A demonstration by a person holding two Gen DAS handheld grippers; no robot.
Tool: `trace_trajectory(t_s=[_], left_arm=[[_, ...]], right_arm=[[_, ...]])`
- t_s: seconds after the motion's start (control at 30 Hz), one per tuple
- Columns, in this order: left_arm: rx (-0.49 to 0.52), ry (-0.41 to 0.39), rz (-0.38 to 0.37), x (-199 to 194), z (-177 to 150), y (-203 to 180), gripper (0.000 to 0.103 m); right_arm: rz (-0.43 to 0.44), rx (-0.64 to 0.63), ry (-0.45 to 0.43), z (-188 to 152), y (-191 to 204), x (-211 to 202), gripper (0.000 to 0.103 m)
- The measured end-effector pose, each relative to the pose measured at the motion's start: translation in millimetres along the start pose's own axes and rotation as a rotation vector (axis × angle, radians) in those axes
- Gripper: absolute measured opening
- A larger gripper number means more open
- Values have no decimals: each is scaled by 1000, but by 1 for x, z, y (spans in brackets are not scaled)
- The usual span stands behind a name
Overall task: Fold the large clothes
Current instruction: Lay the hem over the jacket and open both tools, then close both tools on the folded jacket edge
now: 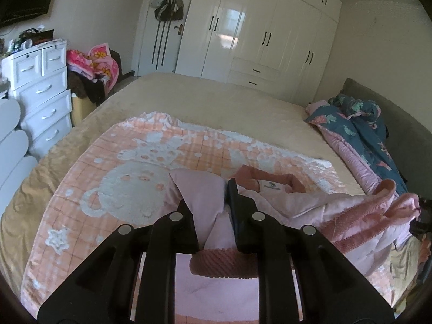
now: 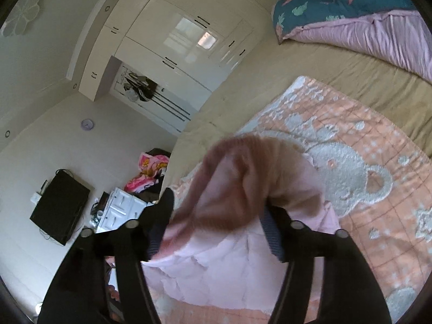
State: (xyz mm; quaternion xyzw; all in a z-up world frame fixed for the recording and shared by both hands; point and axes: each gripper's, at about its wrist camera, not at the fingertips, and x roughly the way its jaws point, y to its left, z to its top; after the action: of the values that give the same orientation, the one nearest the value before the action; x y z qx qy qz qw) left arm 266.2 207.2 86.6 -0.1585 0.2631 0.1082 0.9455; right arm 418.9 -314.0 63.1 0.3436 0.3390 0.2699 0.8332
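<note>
While the left gripper point(image 1: 213, 202) pinches the pink jacket point(image 1: 283, 202) low centre on the peach blanket point(image 1: 108, 167), the right gripper point(image 2: 216, 216) gapes, cuff point(image 2: 243, 167) loose between. Best let that cuff fall flat before the left lets go.

"Are there any words to read here?"

"Not really. The pink jacket point(image 1: 283, 199) has a small white tag point(image 1: 271, 186) inside its collar. There is a tiny dark mark on the tag, but it is too small to read."

"What about the clock point(image 2: 87, 124) on the wall?"

"It is too far off and too blurry. No numbers show on it."
</note>
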Motion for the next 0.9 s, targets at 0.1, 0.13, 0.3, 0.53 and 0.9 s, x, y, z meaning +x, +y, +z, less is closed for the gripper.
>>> trace_trajectory(t_s=[0.1, 0.13, 0.3, 0.53, 0.9], left_arm=[[-10, 11, 4, 10, -1, 2, 10], [-12, 15, 8, 14, -1, 3, 10], [2, 29, 17, 31, -5, -1, 15], [-6, 39, 22, 43, -10, -2, 25], [47, -64, 6, 12, 1, -10, 93]], right_arm=[[-10, -12, -69, 3, 0, -7, 85], [-7, -18, -82, 4, -2, -8, 86], [-64, -84, -72, -2, -8, 3, 91], [-276, -260, 39, -30, -26, 46, 92], [-302, -357, 122, -55, -32, 74, 92]])
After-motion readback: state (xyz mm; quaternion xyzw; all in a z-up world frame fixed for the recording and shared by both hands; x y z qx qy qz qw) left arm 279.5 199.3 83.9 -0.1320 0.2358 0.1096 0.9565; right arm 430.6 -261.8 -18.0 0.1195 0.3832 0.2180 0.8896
